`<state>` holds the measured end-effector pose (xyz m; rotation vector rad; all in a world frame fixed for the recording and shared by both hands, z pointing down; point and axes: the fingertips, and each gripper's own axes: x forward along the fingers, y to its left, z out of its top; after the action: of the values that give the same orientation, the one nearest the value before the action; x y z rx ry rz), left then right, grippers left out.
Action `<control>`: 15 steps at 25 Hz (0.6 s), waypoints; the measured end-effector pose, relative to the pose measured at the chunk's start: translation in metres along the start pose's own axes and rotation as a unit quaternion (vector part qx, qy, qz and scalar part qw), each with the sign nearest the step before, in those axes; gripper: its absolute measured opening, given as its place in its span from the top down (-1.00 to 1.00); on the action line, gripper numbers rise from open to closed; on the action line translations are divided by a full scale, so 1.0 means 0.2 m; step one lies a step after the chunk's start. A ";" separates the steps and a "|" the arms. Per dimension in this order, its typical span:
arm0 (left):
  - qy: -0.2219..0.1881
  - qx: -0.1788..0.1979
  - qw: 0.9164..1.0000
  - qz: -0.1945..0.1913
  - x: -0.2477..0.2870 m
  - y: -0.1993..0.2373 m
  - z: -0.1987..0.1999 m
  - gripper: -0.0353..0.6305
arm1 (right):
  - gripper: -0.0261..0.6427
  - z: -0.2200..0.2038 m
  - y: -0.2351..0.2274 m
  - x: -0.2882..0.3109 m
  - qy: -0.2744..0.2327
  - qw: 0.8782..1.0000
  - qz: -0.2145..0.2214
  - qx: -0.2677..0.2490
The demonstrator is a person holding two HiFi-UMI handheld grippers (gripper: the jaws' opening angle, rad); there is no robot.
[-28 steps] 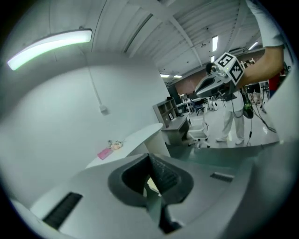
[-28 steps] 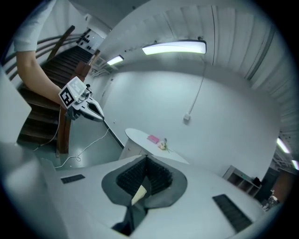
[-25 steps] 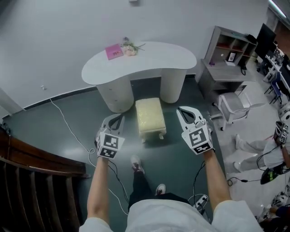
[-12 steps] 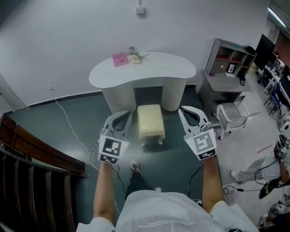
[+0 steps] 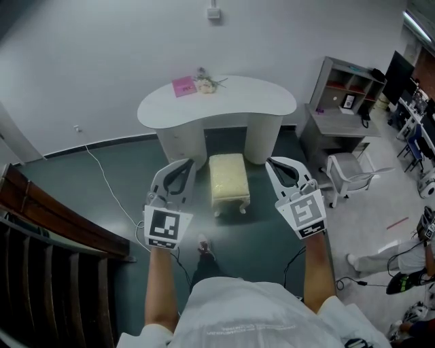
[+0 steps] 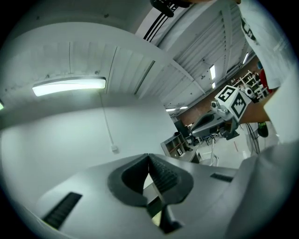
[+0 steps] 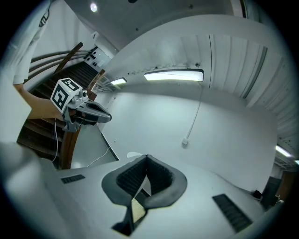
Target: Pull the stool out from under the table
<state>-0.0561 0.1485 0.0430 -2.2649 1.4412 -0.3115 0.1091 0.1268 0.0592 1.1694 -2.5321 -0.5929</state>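
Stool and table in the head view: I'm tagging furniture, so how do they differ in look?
The stool is pale yellow, rectangular and padded; the table is white with a curved, kidney-shaped top. The stool is low on short legs; the table stands taller on two round pedestals. The stool's top is bare; the table carries a pink card and flowers. Both stand on the dark green floor.

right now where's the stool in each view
Head view: stool at centre, tucked between the white table's two pedestals.
Left gripper view: only a pale yellow sliver below the closed jaws, probably it.
Right gripper view: similar yellow sliver, low centre.
Shared landmark: wall box with cable.
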 end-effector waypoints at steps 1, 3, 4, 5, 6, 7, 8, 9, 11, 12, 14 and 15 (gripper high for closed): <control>-0.002 0.001 1.000 0.002 0.00 0.00 0.00 0.84 | 0.88 0.00 0.00 0.00 -0.001 1.000 0.000 0.000; -0.003 0.005 1.000 0.001 -0.01 0.00 0.00 0.84 | 0.88 0.00 0.02 0.01 -0.001 1.000 0.001 0.000; -0.003 0.007 1.000 -0.001 -0.01 -0.01 -0.01 0.84 | 0.88 0.00 0.03 0.02 -0.001 1.000 0.002 0.001; -0.003 0.009 1.000 -0.004 -0.01 -0.01 -0.01 0.84 | 0.88 0.00 0.03 0.02 0.000 1.000 0.004 0.001; -0.002 0.010 1.000 -0.007 -0.02 -0.02 -0.01 0.84 | 0.88 0.00 0.04 0.02 0.001 1.000 0.005 0.002; -0.001 0.010 1.000 -0.009 -0.02 -0.03 -0.02 0.84 | 0.88 -0.01 0.05 0.02 0.003 1.000 0.007 0.001; 0.000 0.010 1.000 -0.011 -0.01 -0.03 -0.02 0.84 | 0.88 -0.01 0.05 0.03 0.005 1.000 0.008 0.001; 0.002 0.009 1.000 -0.012 -0.01 -0.03 -0.02 0.84 | 0.88 -0.02 0.05 0.03 0.008 1.000 0.009 0.001; 0.005 0.009 1.000 -0.016 0.01 -0.03 -0.03 0.84 | 0.88 -0.03 0.04 0.04 0.012 1.000 0.011 0.002; 0.007 0.009 1.000 -0.017 0.02 -0.03 -0.04 0.84 | 0.88 -0.04 0.04 0.04 0.014 1.000 0.011 0.002; 0.010 0.008 1.000 -0.020 0.03 -0.04 -0.06 0.84 | 0.88 -0.06 0.04 0.06 0.017 1.000 0.012 0.002; 0.011 0.006 1.000 -0.021 0.04 -0.04 -0.07 0.84 | 0.88 -0.07 0.04 0.06 0.019 1.000 0.012 0.001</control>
<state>-0.0517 0.1401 0.0590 -2.2910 1.4004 -0.3595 0.1023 0.1180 0.0761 1.1374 -2.5133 -0.5569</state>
